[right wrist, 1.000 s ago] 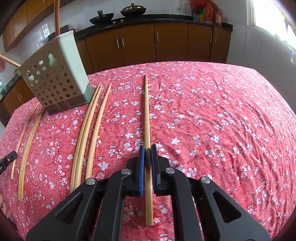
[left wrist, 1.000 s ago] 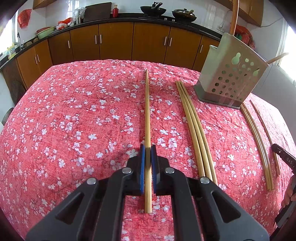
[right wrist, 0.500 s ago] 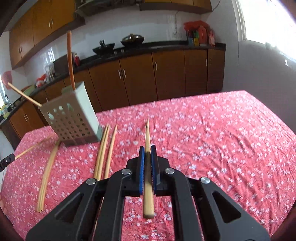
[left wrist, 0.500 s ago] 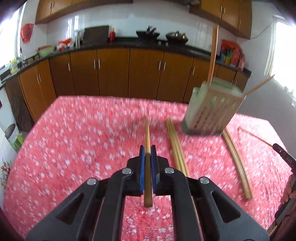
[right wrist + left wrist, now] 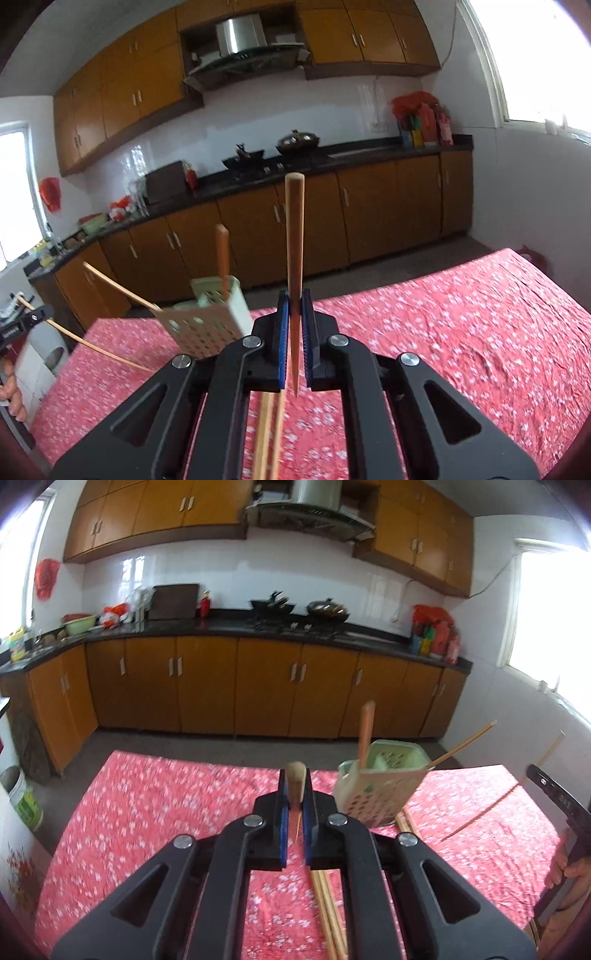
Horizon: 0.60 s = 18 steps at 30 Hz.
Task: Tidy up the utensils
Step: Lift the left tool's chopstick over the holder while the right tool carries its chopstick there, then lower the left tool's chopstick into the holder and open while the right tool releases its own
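My left gripper (image 5: 294, 794) is shut on a wooden chopstick (image 5: 296, 779), raised above the table with the stick pointing almost straight at the camera. My right gripper (image 5: 294, 314) is shut on another chopstick (image 5: 294, 236), held nearly upright. The pale green perforated utensil holder (image 5: 380, 786) stands on the red floral tablecloth (image 5: 147, 812), just right of the left gripper; it also shows in the right wrist view (image 5: 210, 317), to the left. It holds a few chopsticks (image 5: 366, 731). More chopsticks (image 5: 327, 912) lie on the cloth below the grippers.
The other gripper's black body and the hand shows at the right edge of the left wrist view (image 5: 561, 812). Kitchen cabinets (image 5: 258, 690) and a counter with woks stand behind the table. A white bucket (image 5: 22, 801) is on the floor at left.
Both grippers have lifted their chopsticks off the cloth and tilted upward, high above the table. The chopsticks now point up instead of lying flat.
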### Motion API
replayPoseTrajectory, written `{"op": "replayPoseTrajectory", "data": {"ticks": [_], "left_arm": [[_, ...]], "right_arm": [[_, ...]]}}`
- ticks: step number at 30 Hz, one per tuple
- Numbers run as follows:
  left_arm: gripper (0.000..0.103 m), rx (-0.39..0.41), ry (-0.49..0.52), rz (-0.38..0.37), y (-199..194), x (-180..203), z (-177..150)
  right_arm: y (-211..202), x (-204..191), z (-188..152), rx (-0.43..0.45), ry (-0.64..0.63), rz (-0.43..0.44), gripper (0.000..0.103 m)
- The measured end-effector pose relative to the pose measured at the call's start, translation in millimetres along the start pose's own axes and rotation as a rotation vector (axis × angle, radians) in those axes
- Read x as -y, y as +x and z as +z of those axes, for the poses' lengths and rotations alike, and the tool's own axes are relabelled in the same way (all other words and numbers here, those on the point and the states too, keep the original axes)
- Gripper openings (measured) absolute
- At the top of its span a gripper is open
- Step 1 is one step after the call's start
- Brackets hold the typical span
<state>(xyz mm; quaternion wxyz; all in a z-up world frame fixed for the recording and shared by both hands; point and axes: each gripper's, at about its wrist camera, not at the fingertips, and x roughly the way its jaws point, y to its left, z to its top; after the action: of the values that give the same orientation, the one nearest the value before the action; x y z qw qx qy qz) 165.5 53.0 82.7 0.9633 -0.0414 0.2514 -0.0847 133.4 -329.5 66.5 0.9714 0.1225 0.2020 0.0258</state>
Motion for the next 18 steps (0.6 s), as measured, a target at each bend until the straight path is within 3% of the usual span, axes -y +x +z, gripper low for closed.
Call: {"op": "replayPoseTrajectory", "data": {"ticks": [9,13,18], "left_arm": [[0.007,0.124,0.018,-0.139,-38.6,37.4,48.7],[0.007,0.209,-0.03,-0.165,-35.5,52.8,70.1],[0.007,0.24,-0.021,-0.12,-8.4,71.2,79.5]], "right_arm": [[-28.3,-41.2,57.0,0.18,0.027,0.184,0.007],[-19.4,-61.0,69.4,0.256,-0.01,0.171,0.007],[13.0,-68.1,61.9,0.245,-0.037,0.144,0.007]]}}
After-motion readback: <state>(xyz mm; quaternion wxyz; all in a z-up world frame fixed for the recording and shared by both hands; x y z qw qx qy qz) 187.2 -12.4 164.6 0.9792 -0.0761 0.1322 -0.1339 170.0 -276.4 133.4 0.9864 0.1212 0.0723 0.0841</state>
